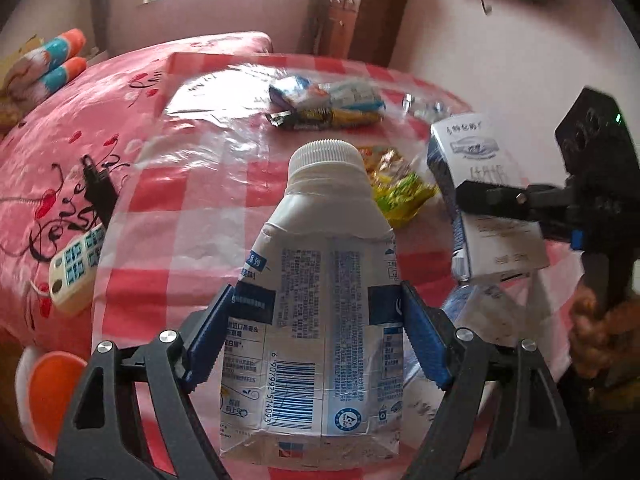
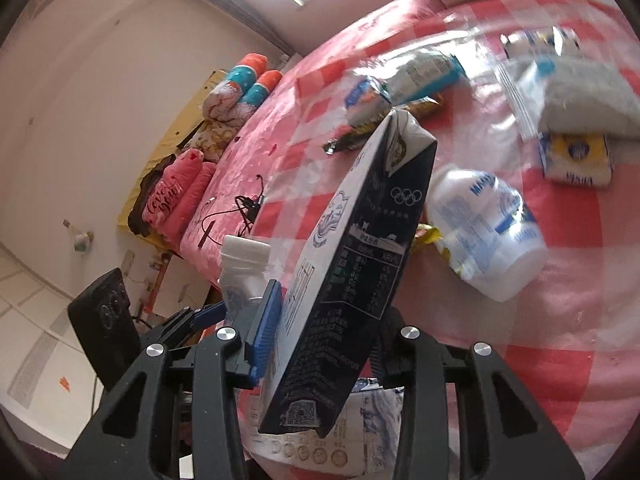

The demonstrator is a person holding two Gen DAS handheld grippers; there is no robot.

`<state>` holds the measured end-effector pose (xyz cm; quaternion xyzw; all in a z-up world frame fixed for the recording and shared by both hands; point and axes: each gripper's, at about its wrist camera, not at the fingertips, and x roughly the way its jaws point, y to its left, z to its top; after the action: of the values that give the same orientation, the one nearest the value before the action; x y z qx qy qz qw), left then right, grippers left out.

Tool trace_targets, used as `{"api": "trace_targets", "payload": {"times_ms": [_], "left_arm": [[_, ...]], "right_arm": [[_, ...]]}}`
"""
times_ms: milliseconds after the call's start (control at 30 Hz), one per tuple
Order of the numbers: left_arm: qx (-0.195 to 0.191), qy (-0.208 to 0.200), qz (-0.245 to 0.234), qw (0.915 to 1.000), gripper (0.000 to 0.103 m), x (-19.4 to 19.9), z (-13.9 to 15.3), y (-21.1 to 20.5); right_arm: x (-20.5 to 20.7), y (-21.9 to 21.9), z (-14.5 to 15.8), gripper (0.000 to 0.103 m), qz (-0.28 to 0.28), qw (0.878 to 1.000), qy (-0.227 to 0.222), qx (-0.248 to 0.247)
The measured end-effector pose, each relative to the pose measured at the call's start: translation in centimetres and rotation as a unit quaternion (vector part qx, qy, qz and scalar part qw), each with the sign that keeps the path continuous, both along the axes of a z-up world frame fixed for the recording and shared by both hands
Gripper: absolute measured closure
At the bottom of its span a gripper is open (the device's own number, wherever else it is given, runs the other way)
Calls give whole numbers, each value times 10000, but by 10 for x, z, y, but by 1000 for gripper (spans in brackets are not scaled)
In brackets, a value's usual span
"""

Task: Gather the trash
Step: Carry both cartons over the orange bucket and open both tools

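Observation:
My left gripper [image 1: 316, 328] is shut on a white milk carton bottle with a screw cap [image 1: 316, 280], held above the checked tablecloth; its cap also shows in the right wrist view [image 2: 244, 256]. My right gripper [image 2: 320, 332] is shut on a dark blue and white milk box [image 2: 352, 264], held tilted; the box also shows at the right of the left wrist view [image 1: 480, 192]. On the table lie snack wrappers [image 1: 328, 104], a yellow-green wrapper [image 1: 400, 188], a white plastic bottle [image 2: 484, 232], and a yellow packet [image 2: 576, 156].
A table with a red-and-white checked cloth [image 1: 192, 232] under clear plastic stands against a pink bed [image 1: 100, 92]. A remote [image 1: 76, 264] and black cable [image 2: 248, 208] lie on the bed. Rolled blankets [image 2: 248, 80] are at the bed's far side. A wooden cabinet [image 1: 360, 12] stands behind.

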<state>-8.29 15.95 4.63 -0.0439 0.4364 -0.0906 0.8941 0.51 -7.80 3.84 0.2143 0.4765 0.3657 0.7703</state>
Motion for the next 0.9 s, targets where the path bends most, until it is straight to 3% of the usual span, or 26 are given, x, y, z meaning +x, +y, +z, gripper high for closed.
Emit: {"api": "trace_targets", "payload": {"times_ms": [267, 433, 533, 667, 767, 900], "left_arm": [[-360, -361, 620, 9968, 22, -34, 20, 34], [-408, -599, 1452, 9867, 22, -74, 31, 87], [-443, -635, 2138, 9738, 22, -97, 25, 128], [-538, -419, 3038, 9503, 22, -126, -3, 180], [-668, -218, 3534, 9328, 22, -143, -28, 208], [-823, -35, 3913, 9166, 22, -158, -57, 236]], "right_arm": [[-21, 44, 43, 63, 498, 9959, -663, -362], [-36, 107, 58, 63, 1270, 9871, -870, -430], [-50, 155, 62, 63, 1824, 9778, -921, -464], [-71, 222, 55, 63, 2532, 9618, -894, -540], [-90, 265, 46, 63, 2990, 9477, -898, -667], [-111, 314, 25, 62, 3462, 9297, -860, -921]]}}
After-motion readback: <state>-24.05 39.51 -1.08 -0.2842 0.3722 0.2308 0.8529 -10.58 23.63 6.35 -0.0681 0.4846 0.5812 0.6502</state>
